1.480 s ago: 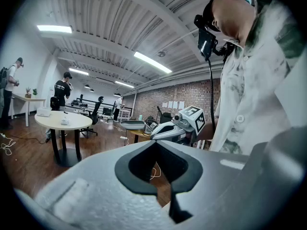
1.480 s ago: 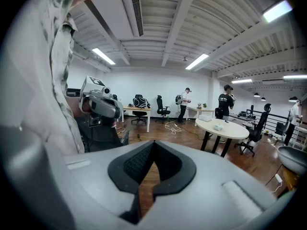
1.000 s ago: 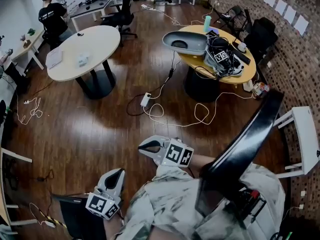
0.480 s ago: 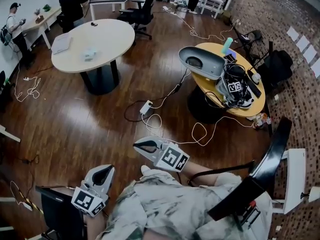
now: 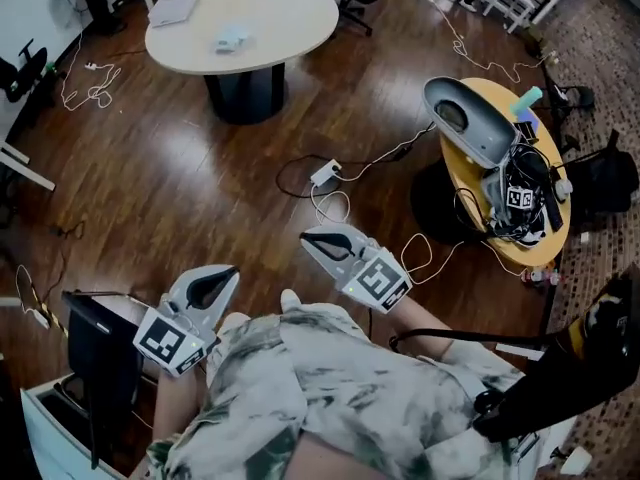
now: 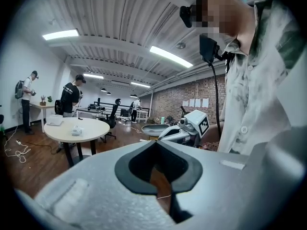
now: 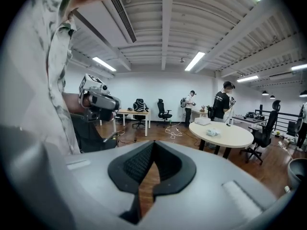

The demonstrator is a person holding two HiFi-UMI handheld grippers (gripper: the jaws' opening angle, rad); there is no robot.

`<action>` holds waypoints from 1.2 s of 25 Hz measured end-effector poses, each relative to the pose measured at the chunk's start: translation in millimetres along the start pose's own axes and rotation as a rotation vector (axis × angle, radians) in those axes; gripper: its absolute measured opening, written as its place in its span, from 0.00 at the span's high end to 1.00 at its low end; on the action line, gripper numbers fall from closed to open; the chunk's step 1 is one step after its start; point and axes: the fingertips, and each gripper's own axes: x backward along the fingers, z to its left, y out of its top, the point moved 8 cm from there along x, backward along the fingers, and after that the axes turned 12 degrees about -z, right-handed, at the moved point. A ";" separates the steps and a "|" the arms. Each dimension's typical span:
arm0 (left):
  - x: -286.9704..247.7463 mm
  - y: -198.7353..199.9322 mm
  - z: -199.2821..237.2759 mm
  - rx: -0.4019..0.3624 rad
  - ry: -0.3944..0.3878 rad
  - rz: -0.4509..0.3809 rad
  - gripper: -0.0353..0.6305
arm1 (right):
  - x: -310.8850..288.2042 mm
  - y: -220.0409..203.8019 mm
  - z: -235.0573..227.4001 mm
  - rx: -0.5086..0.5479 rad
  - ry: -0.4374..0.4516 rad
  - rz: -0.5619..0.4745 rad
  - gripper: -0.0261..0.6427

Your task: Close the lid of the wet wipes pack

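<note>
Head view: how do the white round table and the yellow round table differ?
The white round table is nearly bare, holding only a flat white item and a small pack. The yellow round table is crowded with a grey shell and tangled cables. The white round table lies at the top, the yellow round table at the right. Both are round and stand on the wood floor.

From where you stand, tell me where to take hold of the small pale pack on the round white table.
Probably across its narrower width, coming straight down from above: the pack lies low and flat near the middle of the white table, with bare tabletop all round it. Its lid is too small to make out from here.
</note>
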 end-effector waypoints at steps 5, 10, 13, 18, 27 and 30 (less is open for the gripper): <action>-5.8 2.3 3.5 0.008 0.015 0.006 0.95 | -7.1 5.3 -15.7 0.006 -0.003 -0.011 0.95; -8.4 1.3 19.1 0.017 0.011 -0.002 0.95 | -20.0 6.3 -24.9 0.021 -0.002 0.005 0.95; -10.0 2.0 36.1 0.017 0.006 -0.013 0.95 | -31.3 8.3 -35.5 0.023 -0.026 0.018 0.95; -5.3 8.3 82.3 0.013 -0.003 -0.032 0.95 | -62.2 14.1 -53.7 0.031 -0.070 0.034 0.95; -0.4 31.8 184.5 -0.023 -0.064 -0.043 0.95 | -151.6 37.2 -85.4 0.068 -0.112 0.034 0.95; 7.0 38.6 214.7 -0.028 -0.080 -0.038 0.95 | -182.0 43.2 -91.4 0.068 -0.125 0.032 0.95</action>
